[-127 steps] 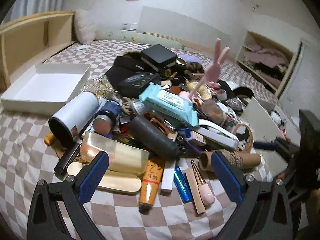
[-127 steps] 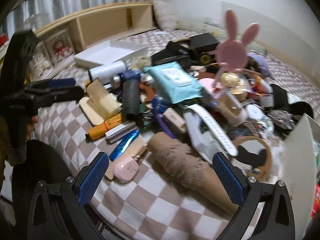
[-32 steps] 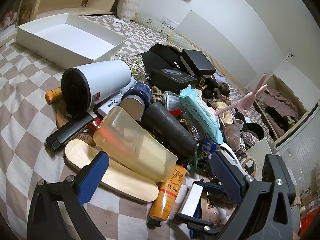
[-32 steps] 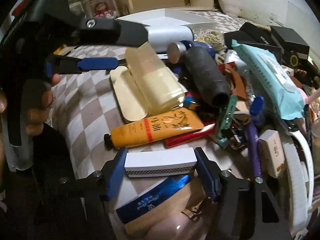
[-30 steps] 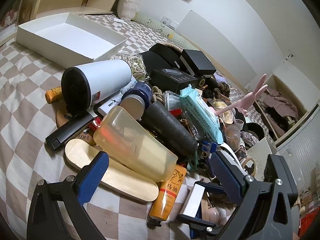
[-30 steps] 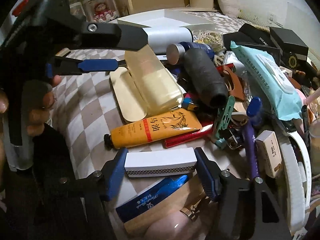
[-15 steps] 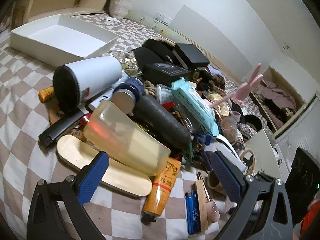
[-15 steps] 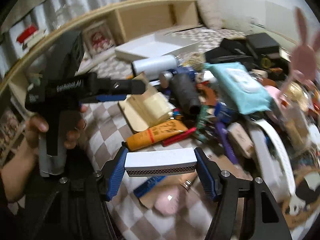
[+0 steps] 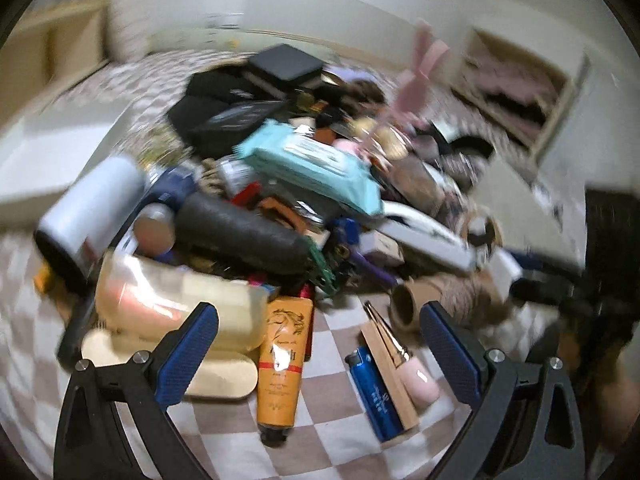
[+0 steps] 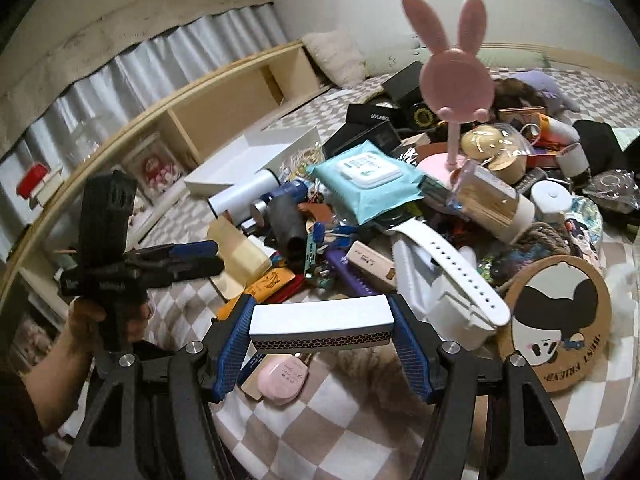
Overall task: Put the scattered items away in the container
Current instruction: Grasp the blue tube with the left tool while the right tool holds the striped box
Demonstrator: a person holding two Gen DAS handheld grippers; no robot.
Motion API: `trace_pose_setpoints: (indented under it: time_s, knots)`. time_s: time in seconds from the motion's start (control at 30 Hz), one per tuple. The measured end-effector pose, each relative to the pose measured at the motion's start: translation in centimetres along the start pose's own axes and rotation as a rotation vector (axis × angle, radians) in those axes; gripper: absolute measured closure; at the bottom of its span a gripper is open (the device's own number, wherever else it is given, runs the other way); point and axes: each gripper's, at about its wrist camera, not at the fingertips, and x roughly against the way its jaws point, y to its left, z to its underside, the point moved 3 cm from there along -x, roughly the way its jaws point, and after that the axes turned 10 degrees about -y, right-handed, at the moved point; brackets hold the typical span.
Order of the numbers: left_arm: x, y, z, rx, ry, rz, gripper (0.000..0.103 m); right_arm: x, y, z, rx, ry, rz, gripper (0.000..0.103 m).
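My right gripper (image 10: 320,334) is shut on a long white box with a honeycomb-patterned side (image 10: 320,322), held clear above the checkered bedspread. In the blurred left wrist view the same box (image 9: 506,270) shows at the right edge of the pile. My left gripper (image 9: 316,320) is open and empty, hovering over an orange tube (image 9: 282,360); in the right wrist view that left gripper (image 10: 200,258) is at the left, held by a hand. The white open container (image 10: 248,156) lies beyond the pile, near the wooden shelf.
The pile holds a teal wipes pack (image 10: 368,184), a pink bunny mirror (image 10: 456,72), a white tumbler (image 9: 88,208), a black cylinder (image 9: 240,236) and black boxes (image 9: 284,66). A blue lighter (image 9: 372,392) and a pink bottle (image 9: 418,380) lie nearest me. A round cartoon coaster (image 10: 560,320) lies right.
My right gripper has lifted the white box off the bedspread and rolled, so the pile sits lower in its view. My left gripper has shifted and rolled; the box is gone from beside the tube.
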Motion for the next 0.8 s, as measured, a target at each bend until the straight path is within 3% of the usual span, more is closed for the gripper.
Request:
trace_pose_setpoints:
  time_s: [0.13,0.33,0.53,0.8]
  knots:
    - [-1.1,-2.2,0.2,-0.199,0.094,0.072,0.004,0.4,-0.5,0.0,-0.023,-0.011,-0.008,0.036]
    - [-1.5,-6.0,2.8,-0.527,0.26,0.261,0.003,1.2,-1.1,-0.3,-0.047,-0.044,-0.022,0.036]
    - [-2.9,-7.7,5.9,-0.782,0.379,0.289,0.003,1.6,-1.7,-0.6,-0.071,-0.064,-0.026,0.036]
    - [-5.5,-6.8,7.1,-0.818,0.468,0.352,0.004,1.4,-1.9,-0.4,-0.073,-0.052,-0.041,0.036]
